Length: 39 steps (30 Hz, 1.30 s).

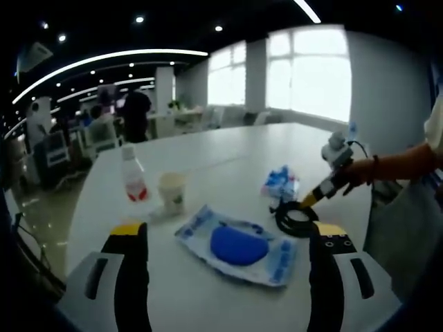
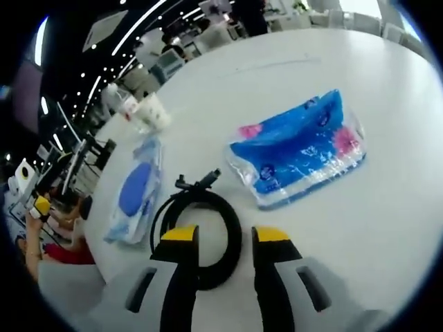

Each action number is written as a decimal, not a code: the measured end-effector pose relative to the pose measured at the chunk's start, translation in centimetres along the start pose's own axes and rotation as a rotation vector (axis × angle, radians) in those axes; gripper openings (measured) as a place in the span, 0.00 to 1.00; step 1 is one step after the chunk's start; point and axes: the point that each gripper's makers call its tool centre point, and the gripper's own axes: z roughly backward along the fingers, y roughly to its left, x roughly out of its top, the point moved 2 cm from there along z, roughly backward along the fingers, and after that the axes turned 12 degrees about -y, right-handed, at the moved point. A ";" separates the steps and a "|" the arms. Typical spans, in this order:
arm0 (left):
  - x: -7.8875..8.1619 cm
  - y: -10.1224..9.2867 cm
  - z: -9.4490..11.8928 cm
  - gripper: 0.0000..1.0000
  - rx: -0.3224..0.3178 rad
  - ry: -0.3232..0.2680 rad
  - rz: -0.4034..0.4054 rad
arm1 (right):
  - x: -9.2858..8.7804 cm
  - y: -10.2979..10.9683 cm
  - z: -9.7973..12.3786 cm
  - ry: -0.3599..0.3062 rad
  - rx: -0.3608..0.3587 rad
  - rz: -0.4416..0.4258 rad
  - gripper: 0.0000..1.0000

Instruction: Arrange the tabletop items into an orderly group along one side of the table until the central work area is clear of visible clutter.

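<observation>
On the white table [image 1: 228, 149] lie a clear water bottle [image 1: 133, 176], a paper cup [image 1: 173, 191], a flat plastic pack with a blue oval item [image 1: 239, 243], a blue tissue pack [image 1: 280, 183] and a black coiled cable [image 1: 296, 220]. My left gripper [image 1: 228, 229] is held wide open above the near side of the flat pack, touching nothing. My right gripper [image 2: 226, 235] is open, and its jaws straddle one side of the cable coil [image 2: 232, 221]. In the right gripper view the tissue pack [image 2: 301, 149] lies just beyond, with the flat pack [image 2: 135, 190], cup [image 2: 154, 114] and bottle [image 2: 121, 100] further left.
The right gripper [image 1: 313, 199] and the hand [image 1: 360, 169] holding it reach in over the table's right side. The table's curved edge [image 1: 76, 207] runs along the left. Bare tabletop [image 2: 387, 228] lies beside the tissue pack. People, desks and chairs stand far behind.
</observation>
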 end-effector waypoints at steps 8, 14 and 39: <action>0.0 -0.3 0.3 0.95 -0.003 0.003 -0.012 | 1.3 0.3 0.8 -0.050 0.039 0.048 0.53; 0.7 -0.7 0.2 0.98 -0.014 -0.035 0.002 | 3.4 0.6 1.6 -0.142 0.095 0.084 0.80; -0.2 -0.5 0.6 0.99 0.012 0.011 -0.013 | 11.5 -4.4 3.2 -0.458 0.004 0.187 0.99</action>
